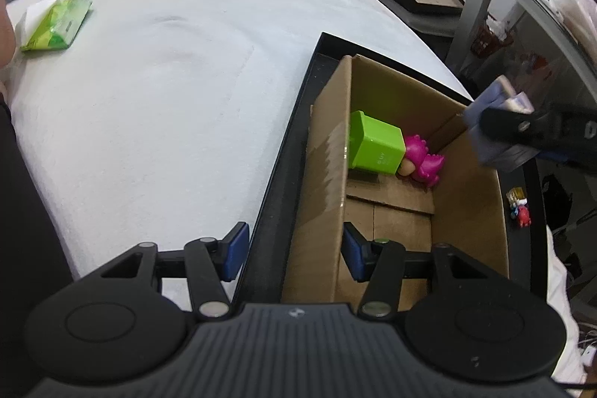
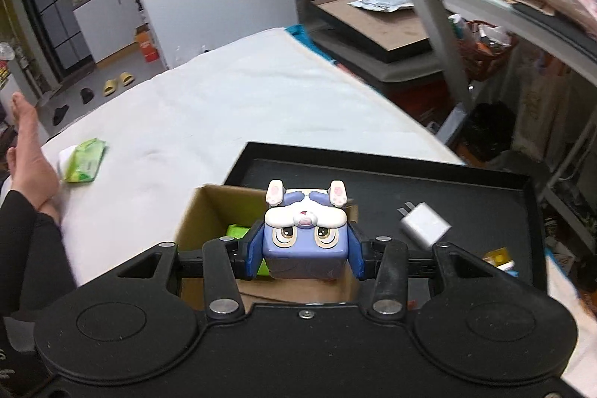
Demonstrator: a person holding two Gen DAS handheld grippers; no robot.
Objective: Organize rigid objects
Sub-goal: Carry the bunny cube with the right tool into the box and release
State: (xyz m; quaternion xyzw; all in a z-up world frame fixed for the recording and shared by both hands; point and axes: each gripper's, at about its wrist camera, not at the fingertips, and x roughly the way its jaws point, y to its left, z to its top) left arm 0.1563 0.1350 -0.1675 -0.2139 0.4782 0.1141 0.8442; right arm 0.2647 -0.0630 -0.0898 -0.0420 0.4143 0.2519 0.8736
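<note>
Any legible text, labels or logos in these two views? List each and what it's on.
Nothing reads clearly.
green block in the cardboard box: faint embossed marking on its lower face, too small to read.
green tissue pack on the white table: printed label, blurred.
orange carton on the floor: print, too small.
left gripper: small emblem on the housing, no letters.
purple bunny cube: face only, no text.

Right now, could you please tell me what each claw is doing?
Left claw: open, straddling the box wall, pads not pressing it.
Right claw: closed on the bunny toy.
</note>
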